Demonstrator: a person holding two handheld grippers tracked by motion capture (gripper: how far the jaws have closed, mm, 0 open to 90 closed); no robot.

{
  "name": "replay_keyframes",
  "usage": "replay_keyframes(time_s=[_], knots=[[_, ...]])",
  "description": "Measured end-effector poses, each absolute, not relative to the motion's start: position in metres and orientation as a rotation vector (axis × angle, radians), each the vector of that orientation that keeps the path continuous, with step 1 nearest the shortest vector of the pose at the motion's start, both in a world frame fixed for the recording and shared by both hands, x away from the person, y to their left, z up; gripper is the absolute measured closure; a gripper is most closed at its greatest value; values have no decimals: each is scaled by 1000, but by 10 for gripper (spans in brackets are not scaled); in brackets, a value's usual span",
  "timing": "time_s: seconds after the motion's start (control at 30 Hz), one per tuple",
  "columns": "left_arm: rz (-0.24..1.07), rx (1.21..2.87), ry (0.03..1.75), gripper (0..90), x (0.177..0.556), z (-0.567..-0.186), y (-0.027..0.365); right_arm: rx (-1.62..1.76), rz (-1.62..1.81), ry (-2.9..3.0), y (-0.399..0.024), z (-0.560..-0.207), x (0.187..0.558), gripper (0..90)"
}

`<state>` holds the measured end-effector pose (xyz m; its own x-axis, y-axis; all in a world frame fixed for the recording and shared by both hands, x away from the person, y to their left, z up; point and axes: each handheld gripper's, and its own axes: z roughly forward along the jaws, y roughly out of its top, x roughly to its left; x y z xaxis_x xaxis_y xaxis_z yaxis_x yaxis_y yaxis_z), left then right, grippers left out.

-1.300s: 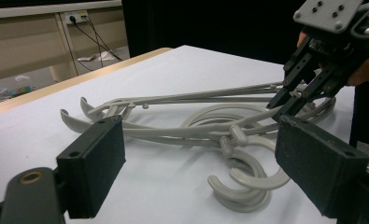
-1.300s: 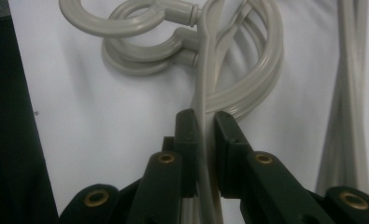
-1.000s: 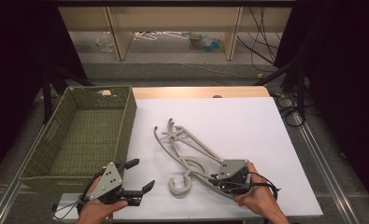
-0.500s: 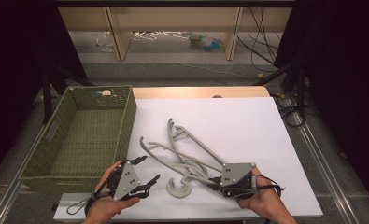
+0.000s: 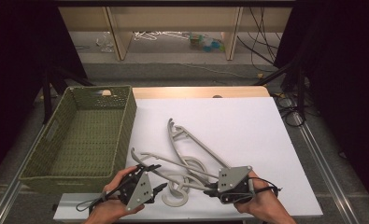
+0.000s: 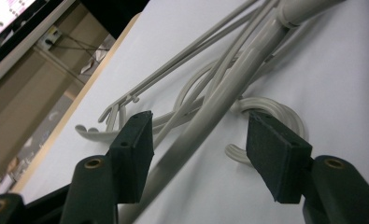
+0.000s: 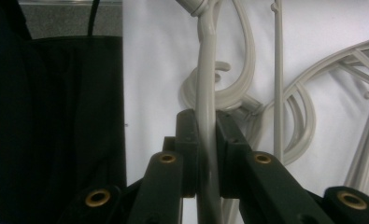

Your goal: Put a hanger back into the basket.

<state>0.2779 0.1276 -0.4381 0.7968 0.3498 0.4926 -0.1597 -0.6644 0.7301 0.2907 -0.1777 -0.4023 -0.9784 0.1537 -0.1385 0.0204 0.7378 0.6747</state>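
Two grey plastic hangers lie crossed on the white table top (image 5: 252, 126). The far hanger (image 5: 196, 140) rests flat. My right gripper (image 5: 211, 189) (image 7: 205, 122) is shut on one arm of the near hanger (image 5: 170, 164) (image 7: 205, 70), whose round hook (image 5: 175, 199) lies at the table's front edge. My left gripper (image 5: 158, 177) (image 6: 198, 133) straddles the other arm of that hanger (image 6: 210, 116). Its jaws have just been closing, and the pads (image 6: 138, 140) still stand apart from the arm on both sides.
A green woven basket (image 5: 126, 135) stands at the table's left, close beside my left hand. The table's front edge runs just under both hands. Behind the table are wooden shelves (image 5: 117, 28) with loose items on the floor.
My left hand has moved right to the near hanger, and its jaws have narrowed around the hanger's arm. The near hanger has swung left, away from the far one. My right hand has stayed.
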Motion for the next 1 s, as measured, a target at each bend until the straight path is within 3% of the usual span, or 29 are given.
replay_keyframes(time_s=[0.23,0.27,0.33,0.6,0.9,0.93,1.0], knots=[[770,2213,7,528,280,-438,119,84,1098,2775,-175,-403,290,822],[758,2233,-31,615,279,-436,119,69,1093,2775,-175,-403,289,822],[743,2255,-71,674,278,-433,117,54,1097,2786,-174,-404,289,821],[742,2300,-151,744,274,-416,113,84,1179,2757,-181,-401,294,786],[504,2281,19,785,282,-405,113,226,1257,2671,-190,-394,299,687],[457,2262,91,785,285,-402,116,345,1282,2598,-193,-391,302,592],[399,2233,189,784,289,-400,118,410,1304,2545,-197,-389,304,529]])
